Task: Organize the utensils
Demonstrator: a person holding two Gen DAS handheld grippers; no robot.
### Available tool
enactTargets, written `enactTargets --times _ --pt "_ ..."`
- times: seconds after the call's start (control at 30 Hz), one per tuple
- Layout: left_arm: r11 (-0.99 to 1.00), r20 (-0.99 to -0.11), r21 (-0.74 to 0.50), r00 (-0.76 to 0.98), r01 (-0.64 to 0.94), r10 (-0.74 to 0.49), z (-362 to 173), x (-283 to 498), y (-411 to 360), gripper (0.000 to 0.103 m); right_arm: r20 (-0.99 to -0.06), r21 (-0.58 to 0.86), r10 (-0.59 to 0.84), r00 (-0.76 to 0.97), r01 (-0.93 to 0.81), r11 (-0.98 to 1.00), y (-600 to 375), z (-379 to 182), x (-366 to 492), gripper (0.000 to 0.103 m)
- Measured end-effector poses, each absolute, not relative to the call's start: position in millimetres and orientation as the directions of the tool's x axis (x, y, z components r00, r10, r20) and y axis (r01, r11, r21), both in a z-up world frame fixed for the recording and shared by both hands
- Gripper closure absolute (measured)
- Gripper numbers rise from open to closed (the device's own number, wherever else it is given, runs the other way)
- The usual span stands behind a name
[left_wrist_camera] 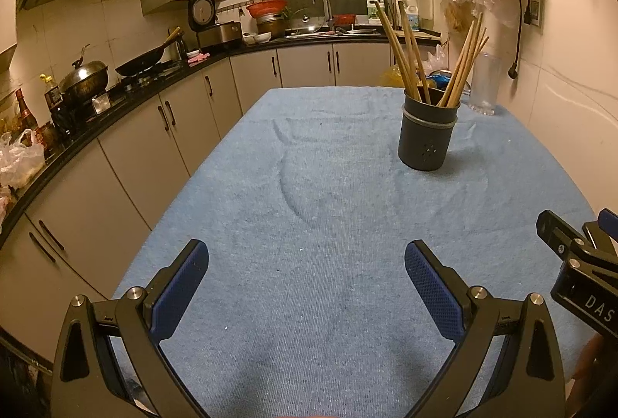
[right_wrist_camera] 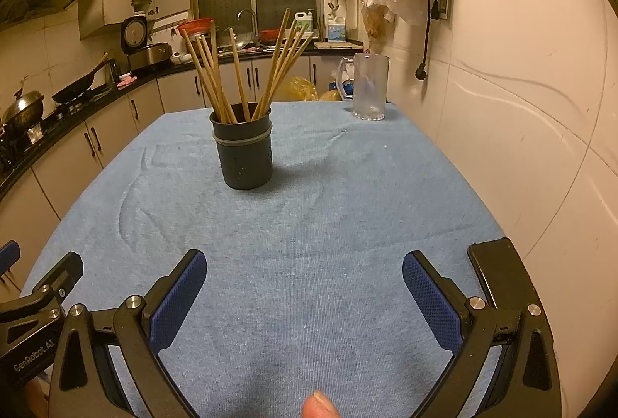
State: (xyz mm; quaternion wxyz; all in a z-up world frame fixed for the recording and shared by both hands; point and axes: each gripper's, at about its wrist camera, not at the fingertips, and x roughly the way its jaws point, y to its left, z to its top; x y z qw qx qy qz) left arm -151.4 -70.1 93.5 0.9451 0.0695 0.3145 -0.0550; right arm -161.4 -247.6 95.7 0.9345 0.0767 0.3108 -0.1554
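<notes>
Blue tablecloth, frosted glass mug at far edge, black phone near right corner, wok on stove

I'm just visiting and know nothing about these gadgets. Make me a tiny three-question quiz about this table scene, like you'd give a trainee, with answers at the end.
1. True or false: the chopsticks stand inside the dark holder.
2. Which is open, with nothing between its fingers: A) only the left gripper, B) only the right gripper, C) both?
3. Fill in: the table is covered by a ____ cloth, and a clear ____ stands at its far end.

Key: 1. True. 2. C. 3. blue; mug.
</notes>
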Motion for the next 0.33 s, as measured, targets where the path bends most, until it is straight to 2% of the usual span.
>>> enactTargets --times 0.2,0.33 --pt "0.987 -0.626 0.090 0.778 0.136 -0.050 86.8 -133.4 -65.8 0.002 -0.635 0.046 -0.245 0.732 0.353 0.935 -258.3 89.0 -146.3 0.000" --pt "0.995 -0.676 0.057 0.736 0.088 -0.026 76.1 -97.2 -43.9 0.002 -0.685 0.044 -0.269 0.677 0.408 0.912 -291.2 75.1 -125.9 0.000"
